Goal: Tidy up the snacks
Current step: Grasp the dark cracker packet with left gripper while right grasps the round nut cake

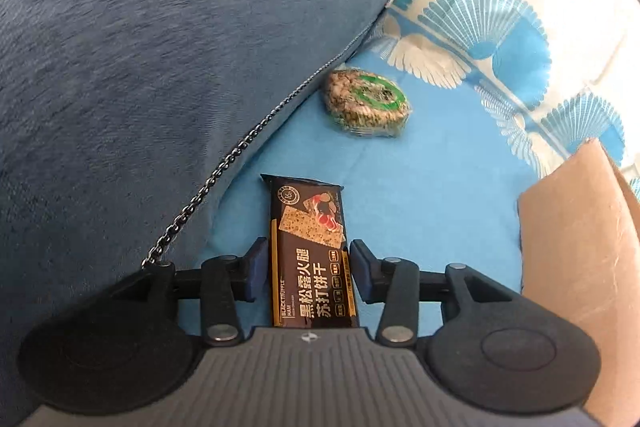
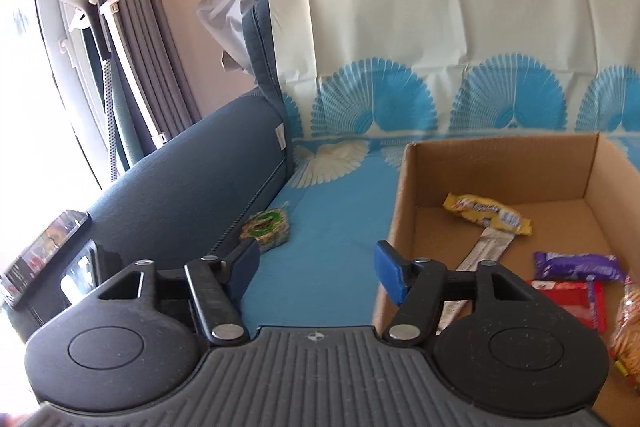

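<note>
Left wrist view: left gripper [image 1: 308, 269] low over the blue sofa seat cover [image 1: 432, 187], fingers apart, one blue pad [image 1: 256, 269] on each side of a dark cracker packet [image 1: 310, 251]. Packet flat on the cover, lengthwise between the pads, narrow gaps on both sides; contact impossible to judge. Further along the seat, close to the dark blue armrest [image 1: 160, 67] with its zipper seam, a round rice cake [image 1: 366, 103] in clear wrap with a green ring label. Cardboard box [image 1: 580, 267] at the right edge of the seat.

Right wrist view: right gripper [image 2: 318, 269] held above the seat, fingers wide apart, nothing between them. Same green-labelled cake [image 2: 267, 227] beside the armrest [image 2: 192, 183]. Open box [image 2: 404, 195] on the seat cover [image 2: 336, 227] to the right, holding a yellow packet [image 2: 486, 214], a silver stick sachet [image 2: 486, 251], a purple packet [image 2: 580, 265], a red packet [image 2: 568, 299] and an orange snack bag [image 2: 628, 327] at the frame edge.
</note>
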